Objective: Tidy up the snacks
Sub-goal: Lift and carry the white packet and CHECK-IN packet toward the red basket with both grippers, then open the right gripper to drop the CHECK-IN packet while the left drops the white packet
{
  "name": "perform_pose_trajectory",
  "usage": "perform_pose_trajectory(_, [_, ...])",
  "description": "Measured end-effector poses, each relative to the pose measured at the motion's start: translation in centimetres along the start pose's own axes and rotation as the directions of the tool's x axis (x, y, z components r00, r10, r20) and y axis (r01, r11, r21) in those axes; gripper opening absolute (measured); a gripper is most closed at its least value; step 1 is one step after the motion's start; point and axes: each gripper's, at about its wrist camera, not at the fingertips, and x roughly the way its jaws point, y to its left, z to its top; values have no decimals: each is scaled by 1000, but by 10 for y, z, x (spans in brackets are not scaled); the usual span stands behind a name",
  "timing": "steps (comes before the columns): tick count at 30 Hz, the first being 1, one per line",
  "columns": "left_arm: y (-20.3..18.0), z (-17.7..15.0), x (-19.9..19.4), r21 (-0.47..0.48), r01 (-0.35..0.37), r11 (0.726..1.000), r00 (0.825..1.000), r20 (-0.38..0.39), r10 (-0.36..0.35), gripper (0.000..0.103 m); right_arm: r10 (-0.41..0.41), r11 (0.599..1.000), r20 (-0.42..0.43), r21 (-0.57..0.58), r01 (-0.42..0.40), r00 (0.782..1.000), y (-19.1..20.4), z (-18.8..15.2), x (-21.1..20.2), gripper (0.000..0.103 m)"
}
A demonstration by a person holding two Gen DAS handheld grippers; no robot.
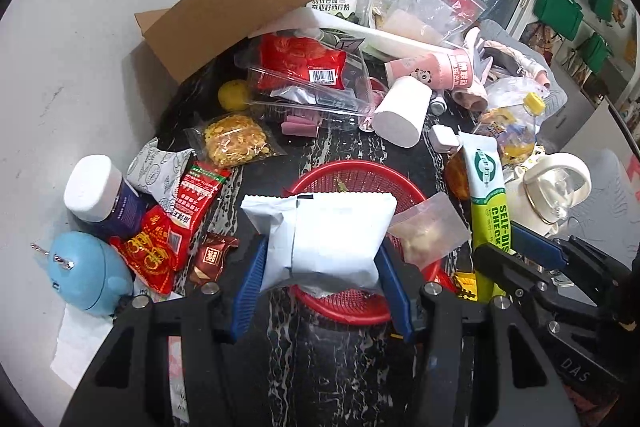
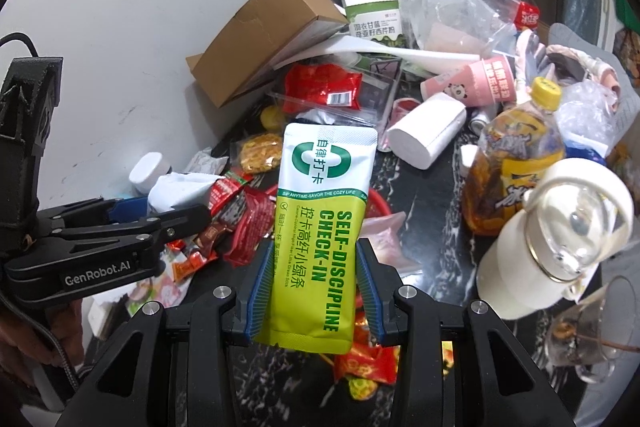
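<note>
Meanwhile, both my claws were clamped on snack packets above the cluttered worktop (image 1: 352, 143).
My left claw (image 1: 322, 279) gripped a white sachet (image 1: 320, 235) over the red basket (image 1: 360, 179); my right claw (image 2: 314, 291) pinched the green-and-white drink-mix pouch (image 2: 320, 211) upright, just beside the basket.
</note>
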Motion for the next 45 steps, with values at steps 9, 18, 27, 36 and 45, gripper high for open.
perform_pose_trajectory(9, [-1, -9, 27, 32, 25, 999, 1000, -8, -25, 54, 7, 1000, -38, 18, -6, 999, -3, -4, 37, 40])
perform_pose_trajectory(18, [3, -18, 52, 7, 41, 999, 999, -21, -41, 54, 5, 999, -66, 49, -2, 998, -12, -13, 68, 40])
perform_pose_trajectory(27, [12, -28, 60, -17, 57, 998, 998, -21, -57, 54, 3, 1000, -65, -2, -4, 998, -8, -16, 77, 45])
perform_pose_trajectory(36, [12, -31, 61, -15, 64, 998, 998, -20, -64, 54, 49, 999, -36, 2, -48, 998, -9, -4, 72, 46])
perform_pose_trajectory(45, [0, -35, 72, 14, 62, 998, 996, -62, -61, 61, 39, 998, -56, -46, -42, 998, -2, -2, 71, 62])
